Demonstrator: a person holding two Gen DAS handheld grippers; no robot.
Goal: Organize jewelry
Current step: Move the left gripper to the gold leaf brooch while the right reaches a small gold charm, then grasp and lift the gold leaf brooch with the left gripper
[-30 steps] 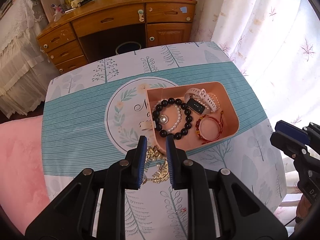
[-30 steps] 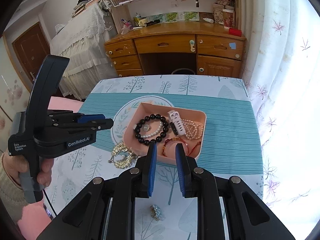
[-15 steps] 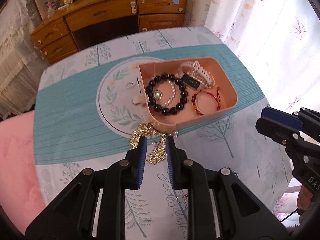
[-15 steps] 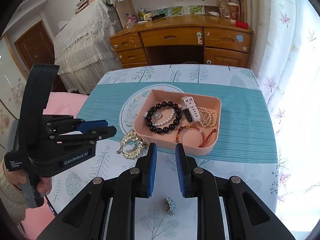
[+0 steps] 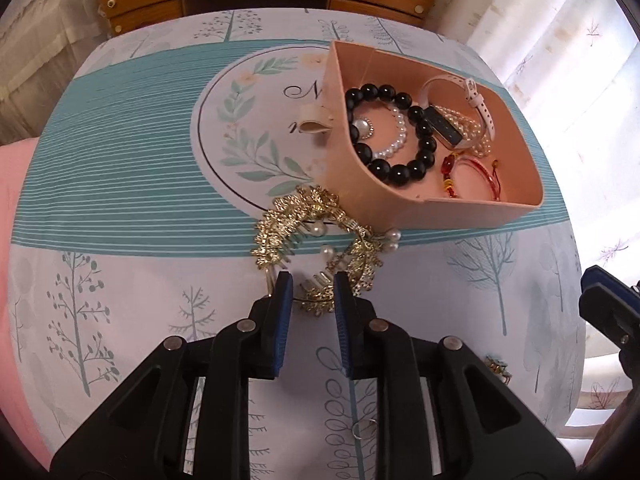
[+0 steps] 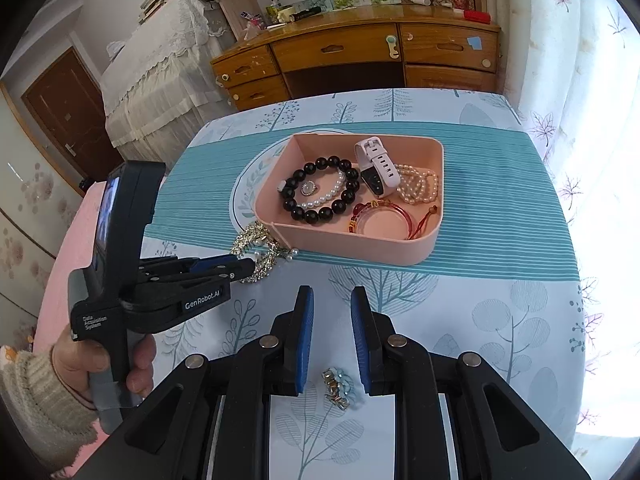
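Note:
A pink tray point(image 5: 460, 216) point(image 6: 360, 246) on the tablecloth holds a black bead bracelet point(image 5: 400, 172) point(image 6: 320, 188), a pearl bracelet, a white watch point(image 6: 378, 164) and a red cord bracelet point(image 6: 380, 216). A gold leaf-and-pearl hair comb point(image 5: 316, 240) point(image 6: 256, 248) lies just in front of the tray's near-left corner. My left gripper point(image 5: 309, 280) point(image 6: 244, 266) is open, its tips at the comb's near edge. My right gripper point(image 6: 331, 296) is open above the cloth. A small blue-and-gold brooch point(image 6: 338, 388) point(image 5: 496, 368) lies between its fingers, nearer the camera.
A small cream object point(image 5: 314, 120) lies left of the tray on the round print. A thin metal ring point(image 5: 362, 434) lies on the cloth near me. A wooden desk point(image 6: 360, 52) stands beyond the table. Curtains point(image 6: 580, 60) hang at right. A pink surface point(image 5: 16, 184) borders the table's left.
My left gripper has moved forward and down to the gold hair comb; the tray looks larger. My right gripper has edged forward over the small brooch. Both stay open.

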